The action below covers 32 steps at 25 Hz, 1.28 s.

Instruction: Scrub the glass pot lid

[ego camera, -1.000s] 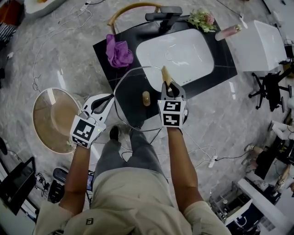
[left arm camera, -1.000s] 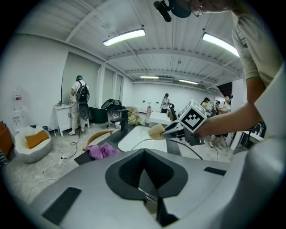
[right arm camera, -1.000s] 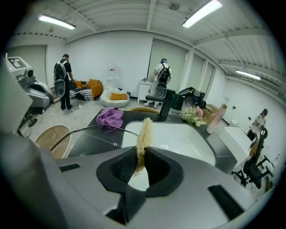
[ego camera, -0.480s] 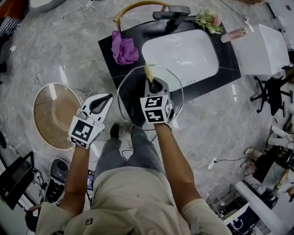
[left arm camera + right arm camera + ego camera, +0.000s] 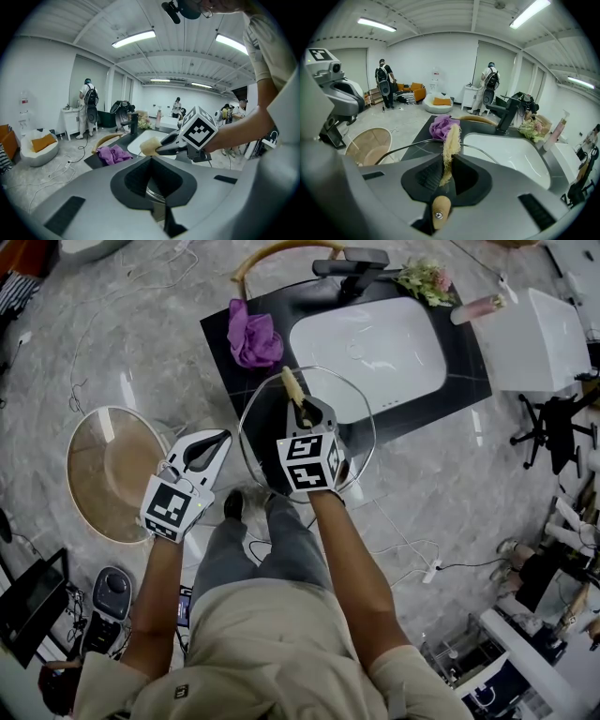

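Observation:
The glass pot lid (image 5: 264,432) is held up in front of me over the black counter, its metal rim (image 5: 412,144) arcing across the right gripper view. My left gripper (image 5: 221,439) is shut on the lid's left rim (image 5: 153,196). My right gripper (image 5: 306,416) is shut on a scrub brush with a wooden handle (image 5: 440,208); its pale fibre head (image 5: 292,386) lies against the upper left part of the lid. The brush head (image 5: 149,146) also shows in the left gripper view, ahead of the marker cube (image 5: 199,131). The lid's knob is hidden behind the right gripper.
Under the lid lies a black counter (image 5: 217,345) with a white sink (image 5: 370,348), a black faucet (image 5: 347,263), a purple cloth (image 5: 253,338), flowers (image 5: 427,277) and a pink bottle (image 5: 473,307). A round tan basin (image 5: 108,474) stands left, a white cabinet (image 5: 539,334) right. Cables cross the floor.
My right gripper has swept the brush leftward across the lid, from its right side to its upper left, and now covers the knob. The left gripper has held still.

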Available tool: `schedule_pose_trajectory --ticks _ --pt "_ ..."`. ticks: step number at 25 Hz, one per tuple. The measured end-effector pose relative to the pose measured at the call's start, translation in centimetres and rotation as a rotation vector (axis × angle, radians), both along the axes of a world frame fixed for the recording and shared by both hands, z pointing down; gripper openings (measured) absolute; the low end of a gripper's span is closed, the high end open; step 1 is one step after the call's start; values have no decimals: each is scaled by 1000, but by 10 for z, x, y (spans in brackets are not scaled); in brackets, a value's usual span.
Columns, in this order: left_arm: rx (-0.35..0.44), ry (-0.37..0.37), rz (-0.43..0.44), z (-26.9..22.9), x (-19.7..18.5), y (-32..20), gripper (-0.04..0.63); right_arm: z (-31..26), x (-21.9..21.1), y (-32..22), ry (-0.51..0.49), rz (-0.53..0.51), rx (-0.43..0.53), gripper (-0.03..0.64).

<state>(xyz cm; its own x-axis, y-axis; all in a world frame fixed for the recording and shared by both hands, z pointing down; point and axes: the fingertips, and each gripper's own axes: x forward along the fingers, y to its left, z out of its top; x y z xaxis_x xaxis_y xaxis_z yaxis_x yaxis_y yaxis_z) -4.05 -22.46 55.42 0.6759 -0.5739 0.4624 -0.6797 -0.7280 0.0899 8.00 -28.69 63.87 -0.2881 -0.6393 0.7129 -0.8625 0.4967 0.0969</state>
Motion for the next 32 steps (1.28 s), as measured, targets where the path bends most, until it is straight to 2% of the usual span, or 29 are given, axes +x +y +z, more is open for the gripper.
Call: schedule_pose_trajectory --ticks 5,13,17,26,32 --pt "-3 -5 16 2 6 3 14 3 31 8 10 43 -15 49" --pt "3 0 68 -1 30 1 14 -5 146 44 130 175 -56 49" --pt "8 -1 96 -2 42 0 14 -12 178 57 166 211 -57 50" --pt "5 -5 105 -4 44 1 14 -9 169 63 219 166 -66 49" --pt "2 0 67 -5 30 2 14 1 117 57 253 41 -77 49"
